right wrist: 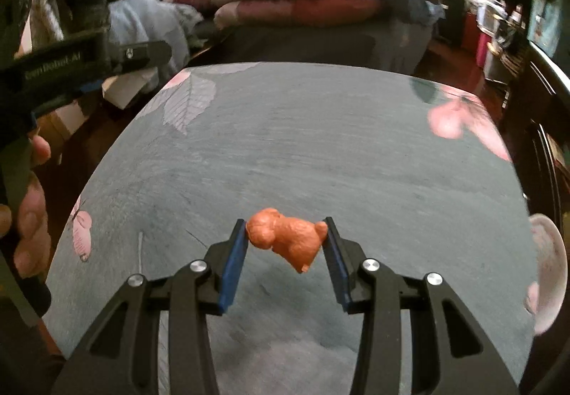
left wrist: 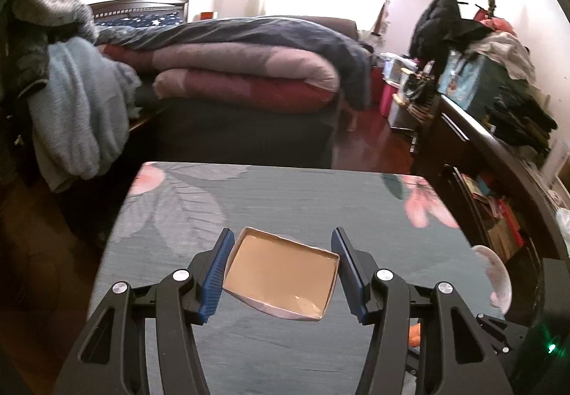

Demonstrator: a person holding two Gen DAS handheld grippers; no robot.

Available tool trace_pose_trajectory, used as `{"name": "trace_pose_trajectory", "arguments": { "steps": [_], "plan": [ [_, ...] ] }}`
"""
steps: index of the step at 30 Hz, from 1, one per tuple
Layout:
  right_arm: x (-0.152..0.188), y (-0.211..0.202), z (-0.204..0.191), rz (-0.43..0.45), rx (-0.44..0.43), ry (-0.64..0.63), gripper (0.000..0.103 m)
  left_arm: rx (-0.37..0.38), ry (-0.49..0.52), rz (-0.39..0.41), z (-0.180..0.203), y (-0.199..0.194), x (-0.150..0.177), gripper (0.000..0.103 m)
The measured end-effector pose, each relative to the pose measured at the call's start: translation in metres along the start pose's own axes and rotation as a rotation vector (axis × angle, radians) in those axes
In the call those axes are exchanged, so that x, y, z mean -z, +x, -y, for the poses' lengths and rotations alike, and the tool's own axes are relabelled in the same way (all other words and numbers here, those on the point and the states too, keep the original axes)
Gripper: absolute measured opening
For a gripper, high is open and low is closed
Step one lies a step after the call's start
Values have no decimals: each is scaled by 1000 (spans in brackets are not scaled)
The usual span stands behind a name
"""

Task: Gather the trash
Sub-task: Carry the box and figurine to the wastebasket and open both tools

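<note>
I am gripping a tray (left wrist: 281, 275) in my left gripper (left wrist: 283, 270), its pads pressing on the tray's two short sides; the tray is shallow, tan inside, open side up and tilted, and it is hanging above the near part of the table (left wrist: 285, 195). In my right gripper (right wrist: 285, 245) I am clamping an orange figurine (right wrist: 285, 238), head against the left pad, tail against the right, and it too is hanging clear of the table's near edge. A pale dish (right wrist: 547, 273) is sitting at the table's right edge. From the right wrist view a hand (right wrist: 30, 213) is showing at the table's left edge, holding my left gripper's handle. Beyond the far edge a bed (left wrist: 245, 70) is lying piled with folded quilts, and clothes (left wrist: 74, 109) are hanging past the far left corner
</note>
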State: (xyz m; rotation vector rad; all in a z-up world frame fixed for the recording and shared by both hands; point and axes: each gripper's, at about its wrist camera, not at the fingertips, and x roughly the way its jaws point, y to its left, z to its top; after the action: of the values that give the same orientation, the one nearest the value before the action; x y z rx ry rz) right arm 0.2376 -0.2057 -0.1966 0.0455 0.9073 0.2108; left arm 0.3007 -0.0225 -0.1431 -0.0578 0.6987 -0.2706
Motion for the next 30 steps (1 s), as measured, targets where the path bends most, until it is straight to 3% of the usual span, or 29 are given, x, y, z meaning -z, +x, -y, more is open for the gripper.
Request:
{"name": "trace_pose_trajectory", "arguments": {
  "steps": [11,30],
  "plan": [
    [28,-61,78,85,75,118,44,123,103,-4,96,-2,2,57],
    [80,-120,211,181,222,333,44,301,282,-41,253,24,7,57]
  ]
}}
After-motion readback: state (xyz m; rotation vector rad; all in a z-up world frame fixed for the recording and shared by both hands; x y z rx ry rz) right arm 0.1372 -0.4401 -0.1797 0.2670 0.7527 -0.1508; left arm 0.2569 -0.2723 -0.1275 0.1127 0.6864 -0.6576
